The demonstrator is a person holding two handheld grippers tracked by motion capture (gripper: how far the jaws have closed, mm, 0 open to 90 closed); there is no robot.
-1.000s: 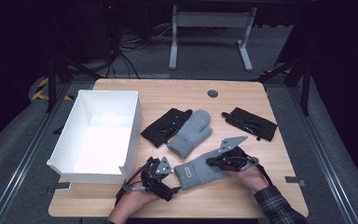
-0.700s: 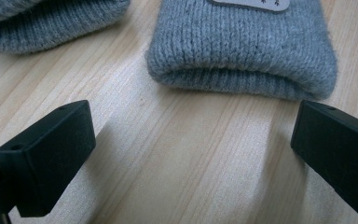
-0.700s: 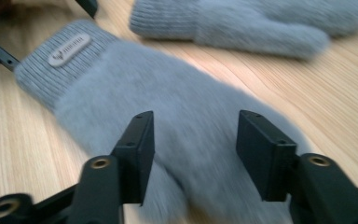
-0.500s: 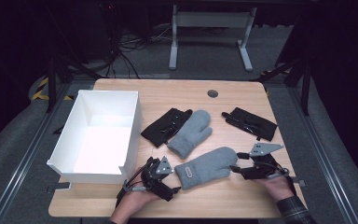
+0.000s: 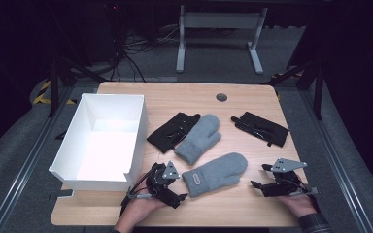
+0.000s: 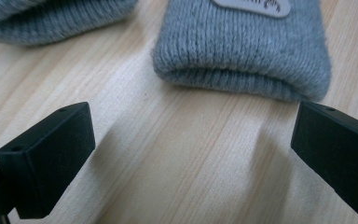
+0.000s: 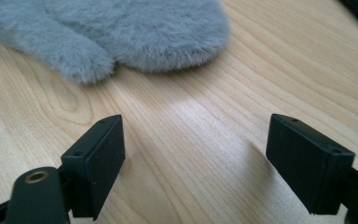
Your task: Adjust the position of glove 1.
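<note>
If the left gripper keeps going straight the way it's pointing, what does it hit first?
Most likely the ribbed cuff of the near grey mitten, lying just ahead of the open left gripper with bare table between them.

From my remote seat, the one label I can find is a small pale patch sewn near the cuff of the nearer grey mitten (image 5: 214, 174), just ahead of the left gripper (image 5: 182, 194). In the left gripper view the patch (image 6: 251, 5) is cut off by the top edge, and I see only the bottoms of some dark marks, too little to read. No other text, number or sign is legible to me.
</note>
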